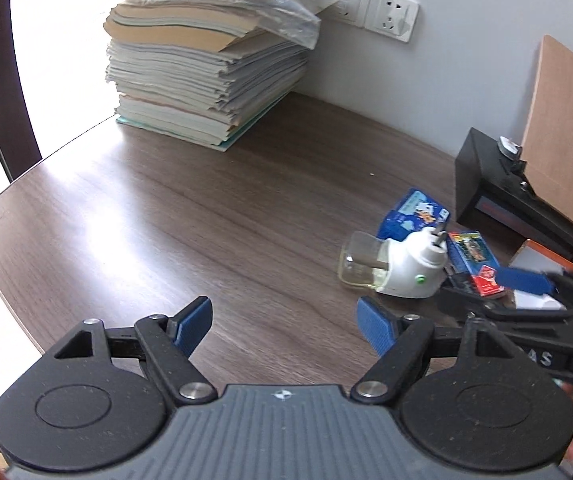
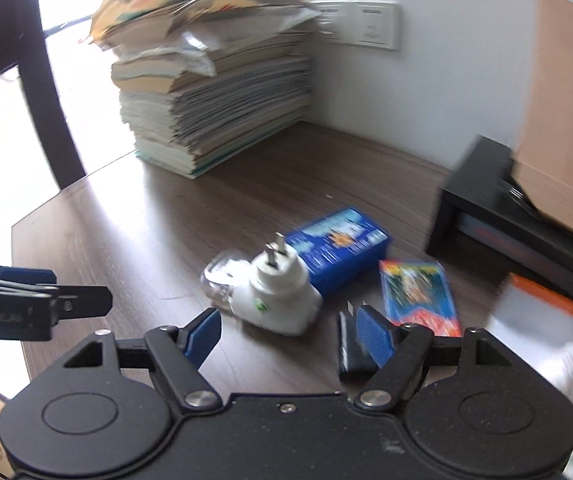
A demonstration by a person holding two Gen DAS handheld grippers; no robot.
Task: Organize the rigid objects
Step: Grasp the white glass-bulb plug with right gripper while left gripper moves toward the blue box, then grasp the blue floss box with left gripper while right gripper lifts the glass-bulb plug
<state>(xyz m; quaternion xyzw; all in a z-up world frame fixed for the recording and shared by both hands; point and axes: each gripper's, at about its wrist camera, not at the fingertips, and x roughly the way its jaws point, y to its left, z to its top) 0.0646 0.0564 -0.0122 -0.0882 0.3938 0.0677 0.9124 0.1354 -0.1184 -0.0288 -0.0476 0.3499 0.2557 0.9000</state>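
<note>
We find both tongs spread wide and holding nothing. The left tongs (image 1: 284, 326) hover over bare dark wood-grain desk (image 1: 190, 216), well apart from the clutter. The right tongs (image 2: 284, 336) stand just before the white plug-in vaporiser with a clear liquid bottle (image 2: 270, 296), which lies on its side with its two metal prongs pointing up and away.

The items to be organised sit grouped on the desk's right half: the vaporiser; a blue rectangular box with printed artwork (image 2: 344, 248) touching it behind; a flat red-and-blue printed packet (image 2: 418, 296) just to the right; and a small black block (image 2: 350, 352) beside the right tongs' inner pad. A tall stack of papers and booklets (image 1: 202, 60) occupies the far corner, and a black box-shaped stand (image 2: 498, 216) stands at the right.

We judge the step in hand to be the approach for a first pick, most likely the vaporiser. The right view is blurred, so fine alignment cannot be confirmed. The next move calls for advancing until the pads straddle the white body, not the smooth bottle, then closing.
</note>
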